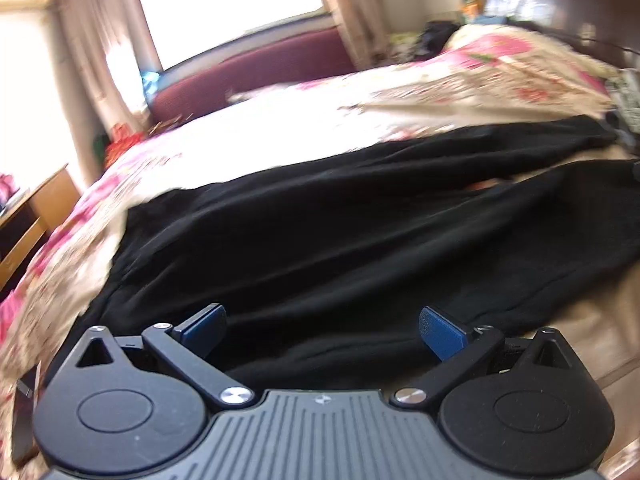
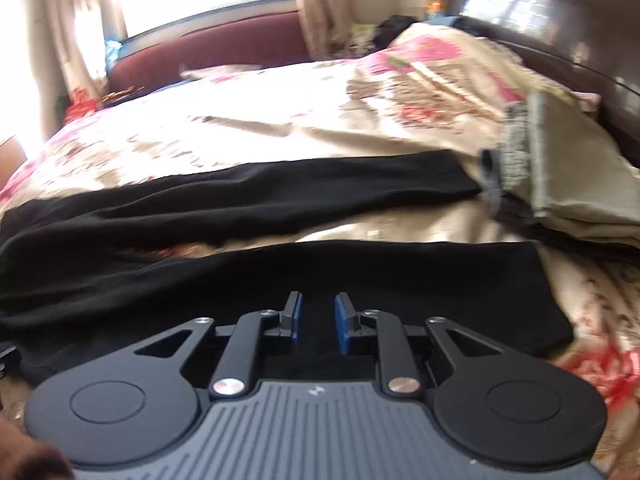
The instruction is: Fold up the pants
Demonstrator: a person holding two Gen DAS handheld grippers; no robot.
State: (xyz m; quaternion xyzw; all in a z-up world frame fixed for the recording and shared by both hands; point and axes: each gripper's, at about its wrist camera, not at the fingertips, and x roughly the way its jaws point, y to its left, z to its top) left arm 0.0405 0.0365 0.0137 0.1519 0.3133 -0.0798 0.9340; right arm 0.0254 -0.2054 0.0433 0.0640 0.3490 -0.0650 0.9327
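The black pants (image 1: 340, 232) are lying spread across the middle of the frame on the floral bed (image 1: 280, 128), legs parted, ready for a lengthwise fold. The left tongs (image 1: 322, 330) are gaping wide at the waist end; the right tongs (image 2: 317, 318) are sitting narrowly apart over the near leg, gripping nothing. At right, folded grey-green clothes (image 2: 568, 168) are crowding the far leg's cuff.

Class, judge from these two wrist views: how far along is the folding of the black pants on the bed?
Done: the black pants lie spread flat on the floral bedspread, legs apart, no fold visible. In hand: nothing gripped; the left gripper is wide open over the upper part of the pants, and the right gripper is narrowly open above the near leg. Left: every fold, probably starting with laying one leg over the other.
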